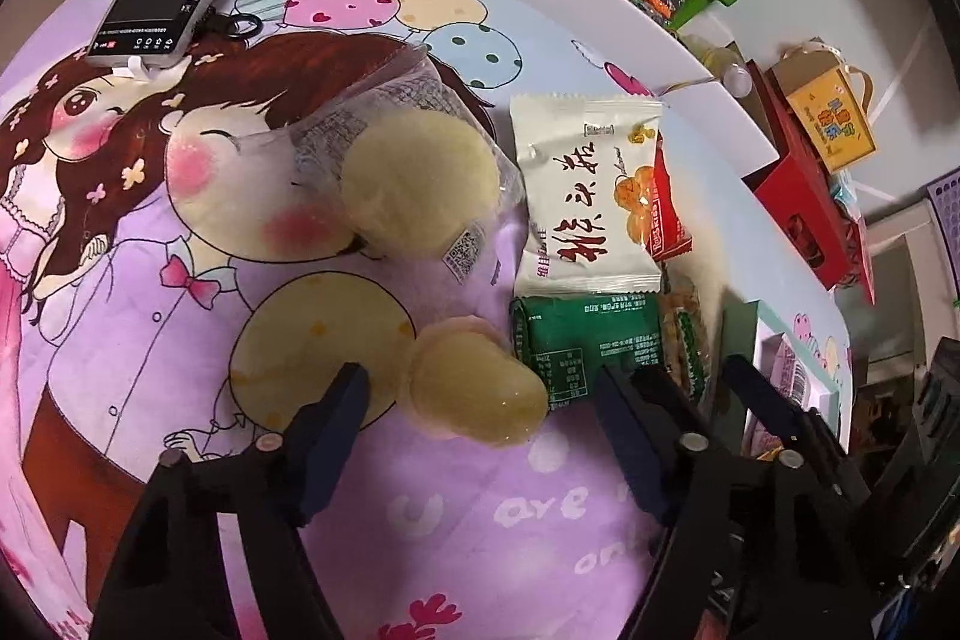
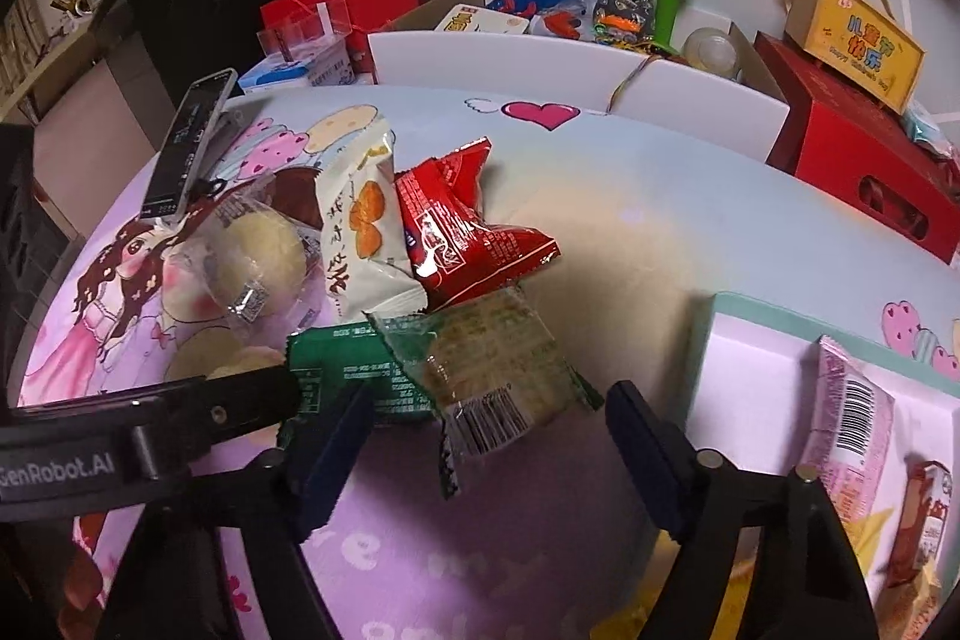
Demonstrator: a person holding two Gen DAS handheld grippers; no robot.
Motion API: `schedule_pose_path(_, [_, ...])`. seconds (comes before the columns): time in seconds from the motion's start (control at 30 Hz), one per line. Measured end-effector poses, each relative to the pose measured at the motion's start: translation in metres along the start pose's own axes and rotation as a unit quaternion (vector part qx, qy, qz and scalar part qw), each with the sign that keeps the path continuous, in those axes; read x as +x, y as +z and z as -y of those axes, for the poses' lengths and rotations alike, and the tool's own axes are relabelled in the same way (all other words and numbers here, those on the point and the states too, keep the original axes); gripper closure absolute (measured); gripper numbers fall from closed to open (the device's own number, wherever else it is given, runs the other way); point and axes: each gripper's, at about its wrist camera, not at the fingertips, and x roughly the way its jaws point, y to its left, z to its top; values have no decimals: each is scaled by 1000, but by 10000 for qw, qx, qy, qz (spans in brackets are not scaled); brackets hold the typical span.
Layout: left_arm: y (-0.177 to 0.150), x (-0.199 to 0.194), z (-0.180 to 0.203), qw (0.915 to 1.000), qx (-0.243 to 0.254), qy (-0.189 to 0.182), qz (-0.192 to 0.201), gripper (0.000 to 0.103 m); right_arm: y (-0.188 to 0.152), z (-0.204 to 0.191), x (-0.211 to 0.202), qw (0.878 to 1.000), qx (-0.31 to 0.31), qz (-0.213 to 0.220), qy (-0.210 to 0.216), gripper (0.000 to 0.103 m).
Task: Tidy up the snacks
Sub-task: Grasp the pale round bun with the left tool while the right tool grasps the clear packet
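Snack pile sits mid-surface on the cartoon-print purple cloth (image 1: 420,520): round pale-yellow jelly cup (image 1: 477,388) lies between the wide-spread fingers of the left gripper (image 1: 480,400), not gripped. Green foil packet (image 1: 585,340) touches it, white packet with red characters (image 1: 585,196) above, clear-wrapped pale round cake (image 1: 414,178) beside. Right gripper (image 2: 489,421) also spread wide, around a clear-green wrapped biscuit pack (image 2: 486,370); red crinkled packet (image 2: 462,232) behind. Pink wrapped bar (image 2: 852,418) lies in a white tray (image 2: 750,358) at the right edge.
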Motion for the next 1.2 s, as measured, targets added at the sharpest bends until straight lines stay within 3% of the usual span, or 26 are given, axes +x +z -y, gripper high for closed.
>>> schedule_pose_path(0.2, [2, 0, -5, 9999, -105, -42, 3, 35, 1, 0, 6, 9999, -26, 72, 67, 24])
schedule_pose_path(0.4, [2, 2, -8, 9999, -161, 40, -17, 43, 2, 8, 5, 9996, 143, 112, 215, 39])
schedule_pose_path(0.5, [1, 1, -8, 9999, -144, 72, -14, 45, 2, 13, 4, 9991, 266, 111, 310, 42])
schedule_pose_path(0.57, [-1, 0, -8, 9999, -130, 15, -25, 53, 3, 13, 3, 9990, 258, 130, 355, 48])
schedule_pose_path(0.63, [-1, 0, -6, 9999, -100, 46, -23, 53, 3, 10, 0, 9991, 193, 144, 340, 55])
schedule_pose_path(1.2, [-4, -7, -3, 9999, -125, 32, 64, 53, 5, 17, -25, 9988, 259, 300, 291, 75])
